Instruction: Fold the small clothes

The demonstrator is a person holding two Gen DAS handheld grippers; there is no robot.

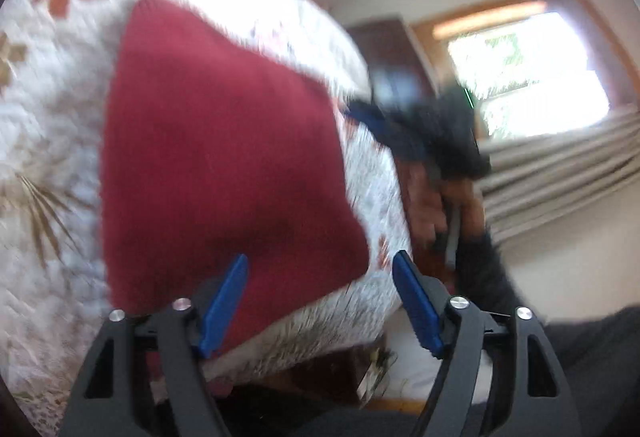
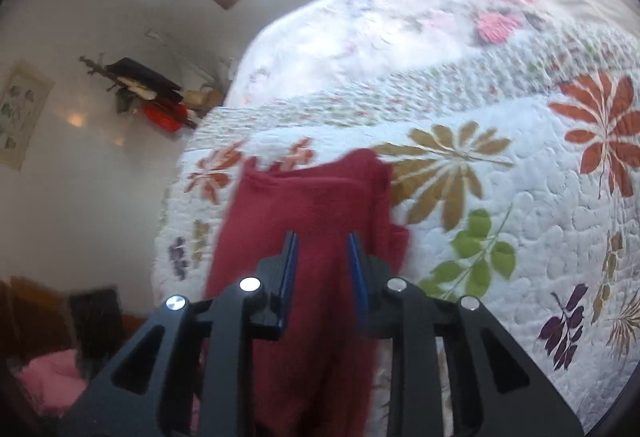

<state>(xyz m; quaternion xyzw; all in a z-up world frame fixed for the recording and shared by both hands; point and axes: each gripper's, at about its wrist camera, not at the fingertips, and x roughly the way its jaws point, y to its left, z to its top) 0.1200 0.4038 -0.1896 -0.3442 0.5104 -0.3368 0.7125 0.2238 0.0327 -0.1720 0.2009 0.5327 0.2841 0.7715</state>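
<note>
While the red garment (image 1: 224,165) already lies in a flat folded block on the quilted bed (image 2: 500,197), the left gripper (image 1: 320,301) is spread wide and empty, the right gripper (image 2: 322,269) narrower and seemingly empty, so folding looks nearly done.

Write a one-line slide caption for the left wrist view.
Open left gripper above a dark red garment spread on a floral quilt.

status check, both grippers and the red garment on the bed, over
Left gripper open, empty, over the red garment. Right gripper open, nothing clamped. Garment lies on the floral quilt, partly folded. Nothing in the way.
</note>
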